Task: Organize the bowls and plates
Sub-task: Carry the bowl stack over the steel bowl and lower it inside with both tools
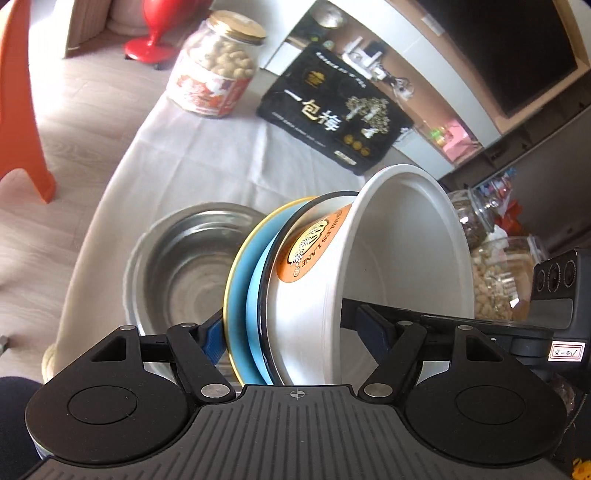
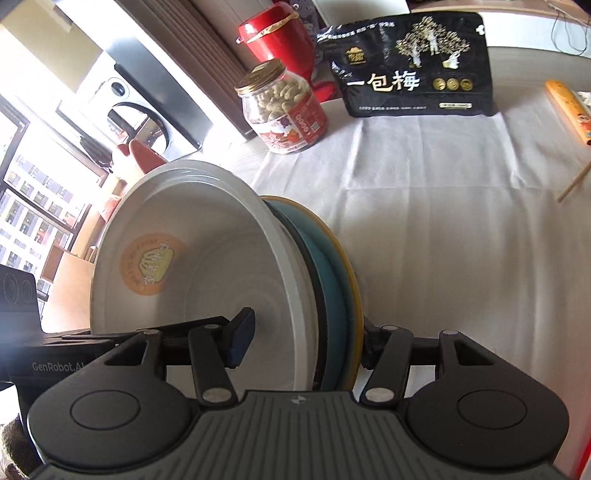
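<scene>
A stack of dishes was held on edge above the table, between the two grippers. It was made up of a white bowl [image 1: 402, 258] with an orange round label, a dark-rimmed dish nested behind it, a blue plate [image 1: 255, 306] and a yellow plate [image 2: 351, 291] at the back. The left gripper [image 1: 291, 332] was closed across the stack, one blue pad [image 1: 212, 338] pressed on the yellow plate's back and the other inside the white bowl. The right gripper [image 2: 306, 339] was clamped on the same stack from the opposite side, one pad [image 2: 242, 338] laid against the bowl's inner wall and the other finger behind the yellow plate. The stack was seen tilted, its rims turned upward and clear of the cloth.

Just beside the stack, in the left wrist view, a steel bowl [image 1: 184, 266] was seen resting upright on the white tablecloth [image 2: 424, 221]. Farther off on the cloth, a glass jar [image 2: 284, 110] with a gold lid and a red label was stood near a black snack bag [image 2: 417, 62]. A red tin [image 2: 280, 33] was seen behind the jar. At the cloth's right edge, an orange packet [image 2: 569, 110] and a wooden stick [image 2: 574, 181] were laid. An orange chair [image 1: 18, 99] was seen on the floor beyond the table.
</scene>
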A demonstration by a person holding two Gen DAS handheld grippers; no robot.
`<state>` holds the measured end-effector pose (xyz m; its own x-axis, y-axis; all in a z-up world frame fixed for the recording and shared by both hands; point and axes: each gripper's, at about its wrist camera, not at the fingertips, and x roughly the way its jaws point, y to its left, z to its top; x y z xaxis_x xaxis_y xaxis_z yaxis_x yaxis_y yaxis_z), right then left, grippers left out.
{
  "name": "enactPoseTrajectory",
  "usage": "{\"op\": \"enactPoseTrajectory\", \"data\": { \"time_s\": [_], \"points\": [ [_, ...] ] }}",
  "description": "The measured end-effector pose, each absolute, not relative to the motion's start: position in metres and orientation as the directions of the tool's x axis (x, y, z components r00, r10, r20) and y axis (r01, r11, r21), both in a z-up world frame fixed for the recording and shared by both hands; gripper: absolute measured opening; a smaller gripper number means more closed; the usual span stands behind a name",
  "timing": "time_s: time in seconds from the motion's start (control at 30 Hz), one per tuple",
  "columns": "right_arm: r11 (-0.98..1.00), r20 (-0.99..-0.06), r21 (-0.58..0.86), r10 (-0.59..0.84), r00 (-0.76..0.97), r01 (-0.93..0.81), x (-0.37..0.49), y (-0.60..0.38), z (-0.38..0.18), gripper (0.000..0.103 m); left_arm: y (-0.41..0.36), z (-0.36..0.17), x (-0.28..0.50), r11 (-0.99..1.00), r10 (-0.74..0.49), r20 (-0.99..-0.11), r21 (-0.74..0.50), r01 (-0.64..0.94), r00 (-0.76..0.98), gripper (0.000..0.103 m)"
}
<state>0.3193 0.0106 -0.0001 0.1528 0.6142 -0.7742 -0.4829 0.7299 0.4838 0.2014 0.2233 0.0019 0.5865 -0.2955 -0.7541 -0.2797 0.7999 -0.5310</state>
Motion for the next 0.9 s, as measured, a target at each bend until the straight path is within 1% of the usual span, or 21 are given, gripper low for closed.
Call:
{"op": "enactPoseTrajectory", "data": {
  "time_s": [0.13, 0.2, 0.27, 0.4, 0.5, 0.6, 0.67, 0.7, 0.73, 0.77, 0.8, 0.87, 0.9],
  "points": [
    [0.693, -0.786, 0.536, 0.618, 0.015, -0.482, 0.332, 0.052, -0.036, 0.057, 0.248, -0.017, 0.197, 0.788, -0.241, -0.811, -0.484, -0.380, 0.534, 0.076],
    [0.687, -0.791, 0.546, 0.612, -0.024, -0.479, 0.334, 0.067, -0.049, 0.057, 0.256, -0.022, 0.196, 0.781, -0.230, -0.815, -0.480, -0.399, 0.531, 0.076],
    [0.686, -0.795, 0.536, 0.606, -0.023, -0.493, 0.335, 0.074, -0.053, 0.058, 0.260, -0.022, 0.197, 0.785, -0.220, -0.817, -0.472, -0.401, 0.533, 0.075],
    [0.696, -0.812, 0.512, 0.583, -0.020, -0.503, 0.338, 0.080, -0.056, 0.059, 0.267, -0.023, 0.201, 0.765, -0.237, -0.809, -0.496, -0.410, 0.537, 0.075],
    [0.716, -0.826, 0.475, 0.563, 0.020, -0.512, 0.337, 0.073, -0.057, 0.061, 0.266, -0.023, 0.203, 0.764, -0.243, -0.805, -0.502, -0.405, 0.541, 0.075],
    [0.708, -0.805, 0.507, 0.593, 0.025, -0.492, 0.342, 0.060, -0.056, 0.061, 0.261, -0.022, 0.205, 0.777, -0.232, -0.813, -0.485, -0.401, 0.534, 0.074],
    [0.698, -0.791, 0.525, 0.611, 0.023, -0.486, 0.342, 0.054, -0.055, 0.060, 0.261, -0.022, 0.204, 0.781, -0.218, -0.815, -0.476, -0.405, 0.537, 0.070],
    [0.697, -0.789, 0.519, 0.613, 0.034, -0.495, 0.340, 0.052, -0.053, 0.059, 0.261, -0.022, 0.202, 0.781, -0.207, -0.816, -0.470, -0.411, 0.539, 0.064],
    [0.699, -0.790, 0.504, 0.611, 0.057, -0.508, 0.336, 0.050, -0.051, 0.059, 0.261, -0.021, 0.200, 0.784, -0.193, -0.818, -0.461, -0.416, 0.542, 0.055],
    [0.709, -0.794, 0.475, 0.601, 0.095, -0.521, 0.333, 0.048, -0.048, 0.059, 0.260, -0.020, 0.198, 0.789, -0.180, -0.813, -0.455, -0.412, 0.553, 0.053],
    [0.729, -0.797, 0.428, 0.583, 0.157, -0.535, 0.328, 0.046, -0.044, 0.057, 0.259, -0.019, 0.196, 0.795, -0.170, -0.811, -0.448, -0.409, 0.560, 0.050],
    [0.722, -0.778, 0.418, 0.598, 0.194, -0.551, 0.325, 0.039, -0.038, 0.058, 0.254, -0.014, 0.194, 0.809, -0.163, -0.803, -0.442, -0.389, 0.574, 0.047],
    [0.723, -0.767, 0.425, 0.607, 0.208, -0.544, 0.324, 0.035, -0.035, 0.058, 0.252, -0.013, 0.194, 0.810, -0.178, -0.797, -0.452, -0.374, 0.577, 0.043]
  ]
}}
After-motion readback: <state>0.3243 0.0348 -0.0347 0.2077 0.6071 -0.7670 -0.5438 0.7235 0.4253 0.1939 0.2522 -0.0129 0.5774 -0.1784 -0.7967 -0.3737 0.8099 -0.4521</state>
